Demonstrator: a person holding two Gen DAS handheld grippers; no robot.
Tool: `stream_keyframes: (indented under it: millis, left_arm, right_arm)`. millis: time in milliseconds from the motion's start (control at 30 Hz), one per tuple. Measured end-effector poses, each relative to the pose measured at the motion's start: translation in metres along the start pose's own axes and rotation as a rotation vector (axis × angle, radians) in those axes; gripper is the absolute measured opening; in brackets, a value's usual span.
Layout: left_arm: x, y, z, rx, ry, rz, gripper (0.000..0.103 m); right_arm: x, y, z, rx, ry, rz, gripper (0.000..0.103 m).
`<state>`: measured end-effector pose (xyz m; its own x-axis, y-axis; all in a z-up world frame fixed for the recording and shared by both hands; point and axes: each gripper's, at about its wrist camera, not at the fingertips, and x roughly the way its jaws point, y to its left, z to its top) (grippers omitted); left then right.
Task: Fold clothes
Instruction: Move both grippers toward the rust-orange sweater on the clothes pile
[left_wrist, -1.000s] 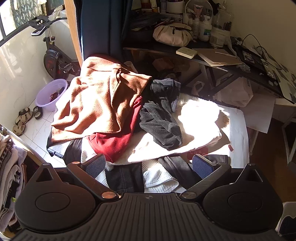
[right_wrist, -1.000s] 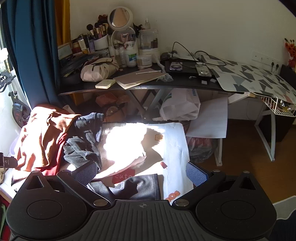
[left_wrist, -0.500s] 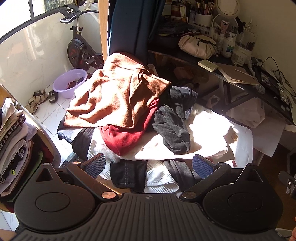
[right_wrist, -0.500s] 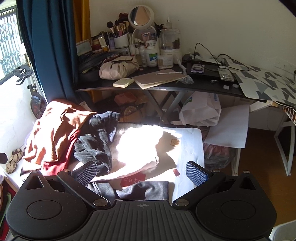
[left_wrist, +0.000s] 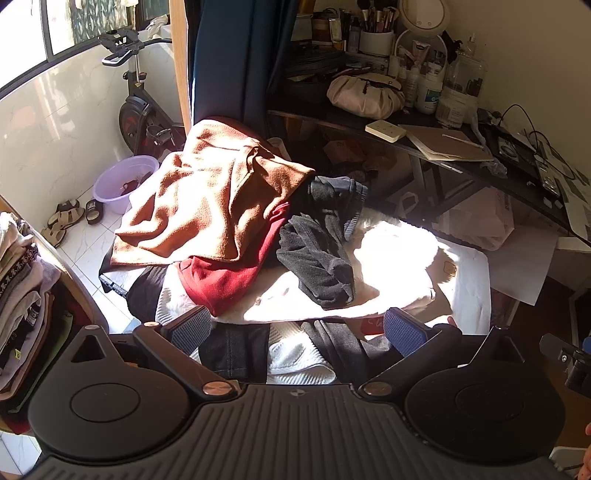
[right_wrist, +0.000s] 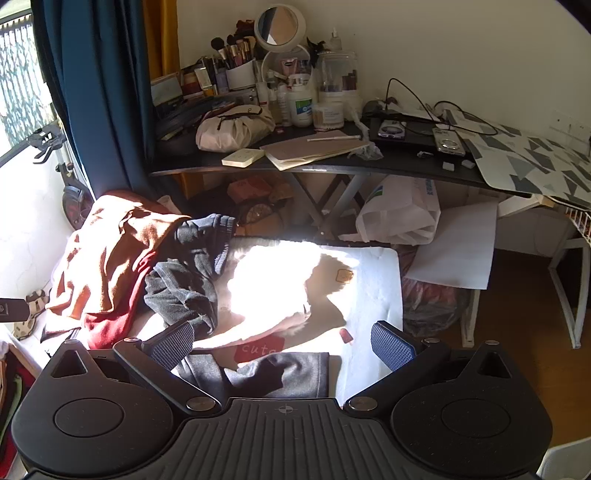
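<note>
- Clothes pile (left_wrist: 236, 236): heaped at frame centre-left in the left wrist view; an orange-brown garment (left_wrist: 210, 199) lies on top, over a red garment (left_wrist: 225, 280).
- Dark grey garment (left_wrist: 317, 266): crumpled at frame centre, resting on a sunlit white garment (right_wrist: 280, 284).
- Left gripper (left_wrist: 295, 328): lower centre, fingers spread wide, holding nothing, above the pile's near edge.
- Right gripper (right_wrist: 282, 341): lower centre, fingers spread wide, empty, above a grey garment (right_wrist: 295, 373).

Left gripper (left_wrist: 297, 328): matte black body, ribbed centre plate with small crosshair mark, two round side discs, copper-coloured pivot screws, blue cross-hatched fingertip pads (left_wrist: 402, 329). Right gripper (right_wrist: 282, 344): identical build, silver-toned pivot screws, blue textured pads (right_wrist: 390, 347).
</note>
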<state>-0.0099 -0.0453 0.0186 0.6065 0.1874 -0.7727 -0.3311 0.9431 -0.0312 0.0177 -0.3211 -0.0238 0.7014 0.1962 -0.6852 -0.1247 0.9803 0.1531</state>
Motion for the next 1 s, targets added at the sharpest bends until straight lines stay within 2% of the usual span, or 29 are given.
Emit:
stream_keyframes:
  millis: [733,1000]
  left_arm:
    - [-0.001,-0.002,-0.012,-0.024,0.011,-0.013,0.102]
    - [0.001,0.016,-0.005,-0.075,-0.006,0.032,0.102]
  right_arm:
    - [-0.004,-0.026,-0.007,0.072,0.026,-0.028,0.102]
    - [-0.002,-0.042,-0.011,0.128,0.036,-0.062,0.102]
